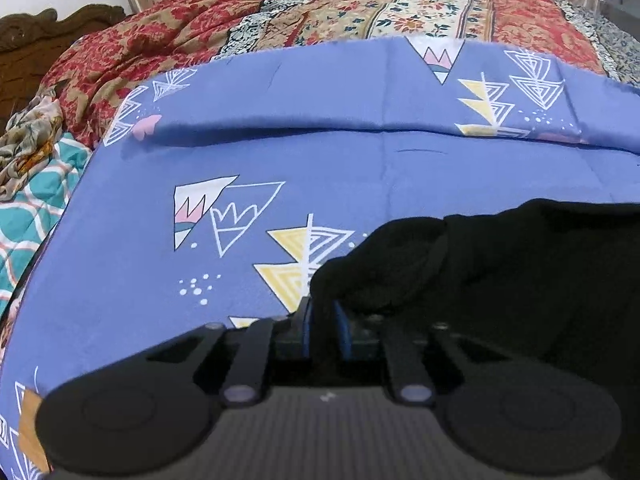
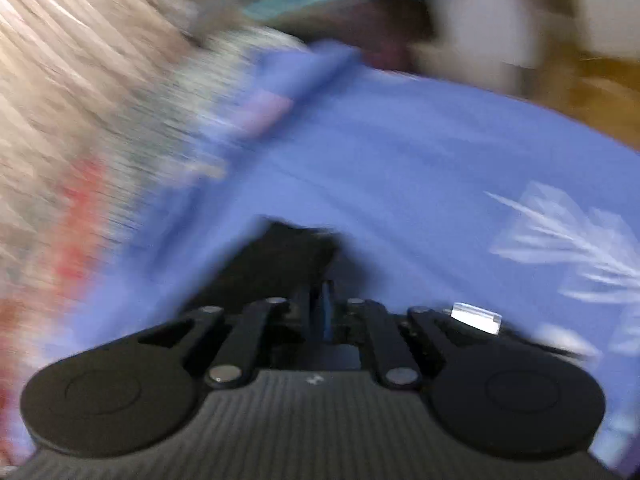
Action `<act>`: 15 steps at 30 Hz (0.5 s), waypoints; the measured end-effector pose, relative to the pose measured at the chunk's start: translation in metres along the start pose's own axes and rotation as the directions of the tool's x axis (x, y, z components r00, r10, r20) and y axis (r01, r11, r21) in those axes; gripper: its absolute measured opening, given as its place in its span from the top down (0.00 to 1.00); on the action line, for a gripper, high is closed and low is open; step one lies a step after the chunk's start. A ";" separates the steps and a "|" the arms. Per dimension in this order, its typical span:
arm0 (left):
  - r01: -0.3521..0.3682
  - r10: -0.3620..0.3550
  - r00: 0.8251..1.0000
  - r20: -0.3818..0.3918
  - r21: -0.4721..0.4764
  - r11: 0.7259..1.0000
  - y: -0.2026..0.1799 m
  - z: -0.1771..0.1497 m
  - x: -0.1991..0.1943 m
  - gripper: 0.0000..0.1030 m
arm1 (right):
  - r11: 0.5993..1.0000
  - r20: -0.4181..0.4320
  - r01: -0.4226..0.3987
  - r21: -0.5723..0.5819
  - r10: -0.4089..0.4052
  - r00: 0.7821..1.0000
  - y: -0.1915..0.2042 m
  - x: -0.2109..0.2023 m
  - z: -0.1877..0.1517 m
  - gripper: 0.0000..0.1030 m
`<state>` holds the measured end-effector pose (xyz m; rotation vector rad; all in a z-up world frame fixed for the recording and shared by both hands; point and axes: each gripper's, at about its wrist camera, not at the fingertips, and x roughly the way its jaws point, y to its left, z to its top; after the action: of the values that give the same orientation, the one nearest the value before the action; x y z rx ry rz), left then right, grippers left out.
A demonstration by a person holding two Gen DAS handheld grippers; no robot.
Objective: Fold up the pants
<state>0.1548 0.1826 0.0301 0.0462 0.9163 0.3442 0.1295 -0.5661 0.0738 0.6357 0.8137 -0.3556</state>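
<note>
Black fabric pants (image 1: 480, 264) lie bunched on the blue bedsheet with triangle print (image 1: 280, 148), spreading right from the left gripper (image 1: 323, 320), whose jaws are pinched narrow on an edge of that cloth. The right gripper (image 2: 326, 304) is nearly closed too, with dark cloth just ahead of its jaws, seemingly gripped, though blur hides the contact. From the pants, open sheet runs far toward the red floral quilt (image 1: 168, 36): plenty of room to spread them before folding.
</note>
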 end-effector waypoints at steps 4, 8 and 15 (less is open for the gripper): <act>-0.017 0.017 1.000 0.009 0.044 0.999 -0.004 0.003 0.001 0.65 | 0.989 0.015 0.106 0.101 -0.108 0.994 -0.024 0.006 0.004 0.53; -0.041 0.037 0.999 0.035 0.107 0.993 -0.009 0.003 0.005 0.53 | 0.998 -0.033 -0.060 0.010 0.060 0.998 0.030 0.021 0.024 0.51; -0.078 0.079 0.997 0.004 0.216 0.973 -0.025 -0.007 0.026 0.88 | 0.985 -0.248 0.044 0.168 -0.001 0.969 0.086 0.121 0.027 0.37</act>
<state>0.1706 0.1665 0.0012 0.2821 0.9555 0.3166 0.2678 -0.5249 0.0290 0.8453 1.0368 -0.3745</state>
